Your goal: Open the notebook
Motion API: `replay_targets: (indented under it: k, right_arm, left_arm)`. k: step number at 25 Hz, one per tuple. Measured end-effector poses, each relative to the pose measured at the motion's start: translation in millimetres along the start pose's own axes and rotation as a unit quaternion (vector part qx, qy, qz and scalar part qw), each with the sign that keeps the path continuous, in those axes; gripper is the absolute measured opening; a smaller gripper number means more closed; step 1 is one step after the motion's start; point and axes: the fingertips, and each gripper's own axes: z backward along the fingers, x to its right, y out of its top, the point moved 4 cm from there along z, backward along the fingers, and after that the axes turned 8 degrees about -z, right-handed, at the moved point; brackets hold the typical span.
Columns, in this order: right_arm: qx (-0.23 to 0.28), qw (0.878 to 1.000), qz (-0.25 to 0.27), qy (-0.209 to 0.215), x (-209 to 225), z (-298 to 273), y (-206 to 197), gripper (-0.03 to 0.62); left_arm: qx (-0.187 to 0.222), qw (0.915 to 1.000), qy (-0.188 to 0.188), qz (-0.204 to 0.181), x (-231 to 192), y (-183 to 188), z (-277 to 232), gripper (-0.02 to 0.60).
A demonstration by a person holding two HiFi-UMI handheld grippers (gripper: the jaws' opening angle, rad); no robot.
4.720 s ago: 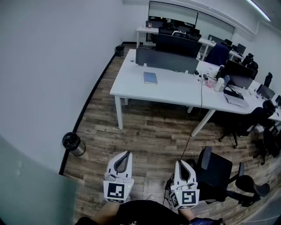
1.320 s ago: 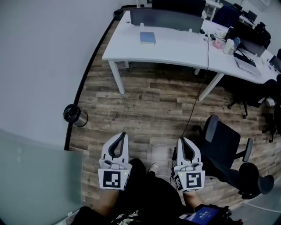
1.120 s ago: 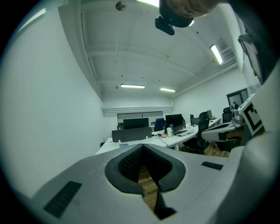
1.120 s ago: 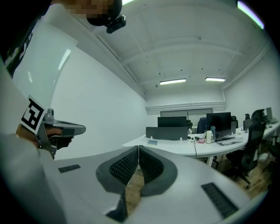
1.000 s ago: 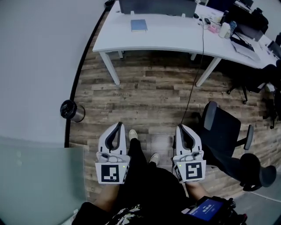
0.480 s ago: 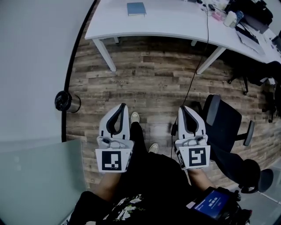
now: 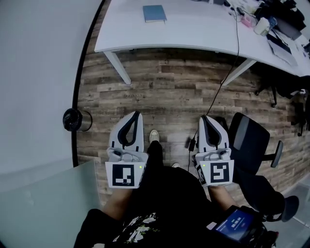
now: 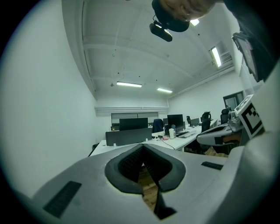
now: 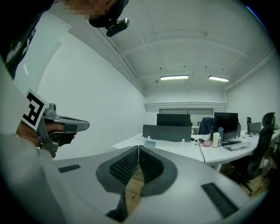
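Seemingly the tiny notebook lies shut; left hand-held gripper, right hand-held gripper closed.

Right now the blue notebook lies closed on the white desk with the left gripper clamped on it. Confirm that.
The blue notebook does lie closed on the white desk, but the left gripper is not on it: it is shut on nothing, over the floor well short of the desk, as the head view shows.

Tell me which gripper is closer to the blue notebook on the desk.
Left, slightly. The left gripper is nearly in line with the notebook; the right gripper is offset farther to its right. Both are shut and well short of the desk.
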Motion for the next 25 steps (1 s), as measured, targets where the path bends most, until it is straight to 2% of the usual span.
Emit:
replay_targets:
  k: [7,16,20,25]
  right_arm:
    - [0.002,1.000,0.004,-0.007,-9,-70,12,0.064]
    - [-0.002,1.000,0.012,-0.018,-26,-141,26,0.064]
    - [0.005,0.999,0.014,-0.036,-29,-157,38,0.064]
    - [0.011,0.999,0.022,-0.049,-27,-161,44,0.064]
  left_arm:
    - [-0.007,0.9999,0.012,-0.004,-68,-14,-35,0.006]
    - [0.010,0.9999,0.008,0.009,-137,-25,-79,0.006]
    - [0.014,0.9998,0.004,0.016,-158,-29,-93,0.006]
    - [0.022,0.9996,-0.001,0.020,-161,-30,-106,0.006]
